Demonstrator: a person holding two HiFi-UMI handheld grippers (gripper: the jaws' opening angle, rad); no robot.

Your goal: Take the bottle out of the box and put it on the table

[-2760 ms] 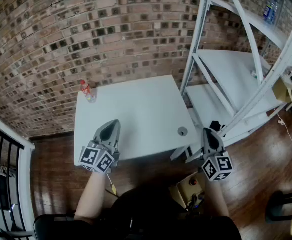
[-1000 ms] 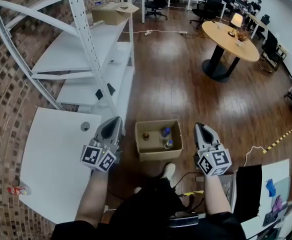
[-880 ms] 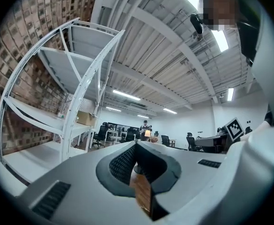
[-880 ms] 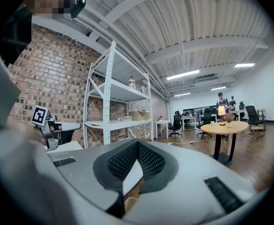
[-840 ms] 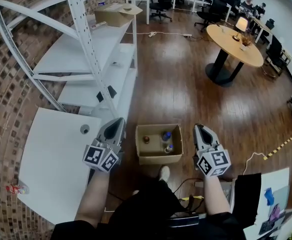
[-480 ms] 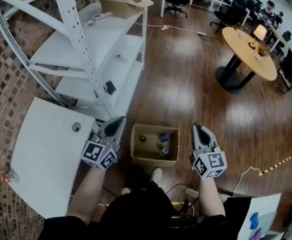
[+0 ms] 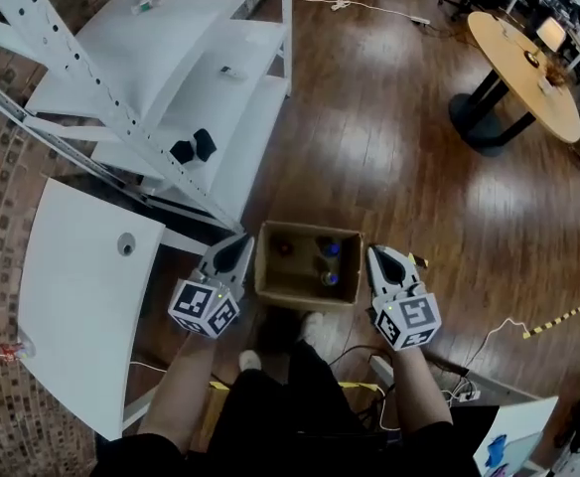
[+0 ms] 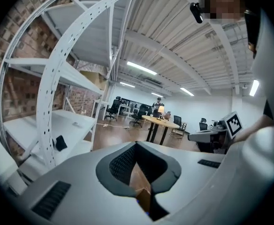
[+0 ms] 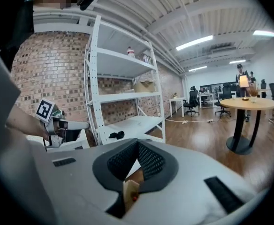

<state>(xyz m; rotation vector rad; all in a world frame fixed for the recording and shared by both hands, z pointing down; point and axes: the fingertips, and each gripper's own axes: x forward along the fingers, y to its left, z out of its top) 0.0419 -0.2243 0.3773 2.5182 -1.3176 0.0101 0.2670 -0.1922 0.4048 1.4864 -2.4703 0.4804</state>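
Indoors, box (image 7: 300,294) rests on wood floor (image 7: 369,147); left gripper (image 7: 241,239), right gripper (image 7: 375,254) fingers (image 9: 148,162) closed.

A dark wooden plank floor (image 7: 369,137) carries an open brown cardboard box (image 7: 305,296), flanked by a white rectangular table (image 7: 76,296) and white metal shelving rack (image 7: 161,58); a round wooden table (image 7: 528,68) stands well apart.

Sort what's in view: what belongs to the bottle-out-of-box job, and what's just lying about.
Job: cardboard box, bottles in it, white table, left hand-held gripper and right hand-held gripper, both shut and empty.
Lying about: white shelf rack, black items on its shelf, round wooden table.
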